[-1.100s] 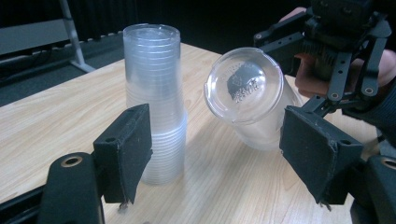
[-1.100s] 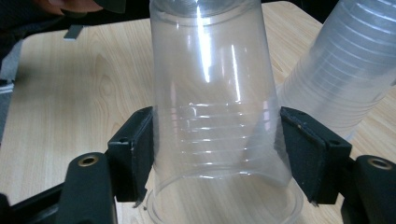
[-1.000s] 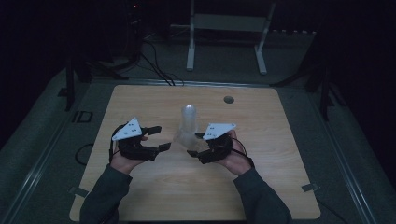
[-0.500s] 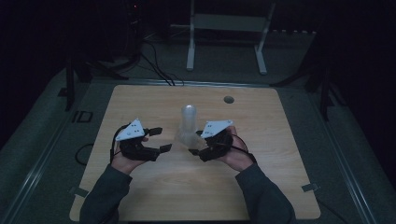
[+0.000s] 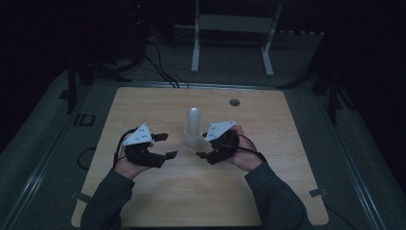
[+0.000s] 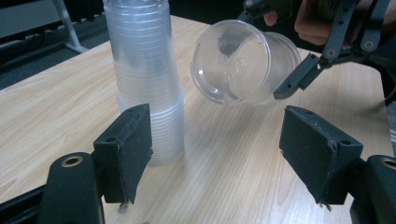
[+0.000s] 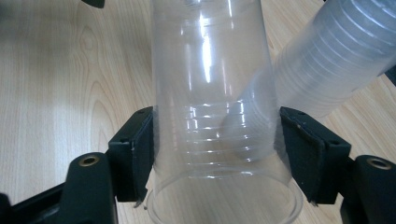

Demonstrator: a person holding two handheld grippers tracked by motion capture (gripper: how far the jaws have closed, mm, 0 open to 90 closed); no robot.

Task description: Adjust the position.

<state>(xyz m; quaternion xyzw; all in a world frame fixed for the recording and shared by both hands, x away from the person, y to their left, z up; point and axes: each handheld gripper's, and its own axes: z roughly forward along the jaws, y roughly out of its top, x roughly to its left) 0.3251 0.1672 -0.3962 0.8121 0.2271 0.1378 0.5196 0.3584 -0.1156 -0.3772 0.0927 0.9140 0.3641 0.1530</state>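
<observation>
A single clear cup (image 7: 212, 116) is pinched between the pads of the right gripper (image 7: 215, 154), held tilted at the centre of the right gripper view, just off the stack of cups (image 6: 144, 74) standing in the upper left of the left gripper view. The left gripper (image 6: 219, 158) is spread and empty, low in that frame. One cup is judged separated; the stack on the worktop (image 5: 158, 103) is left to be worked through.
</observation>
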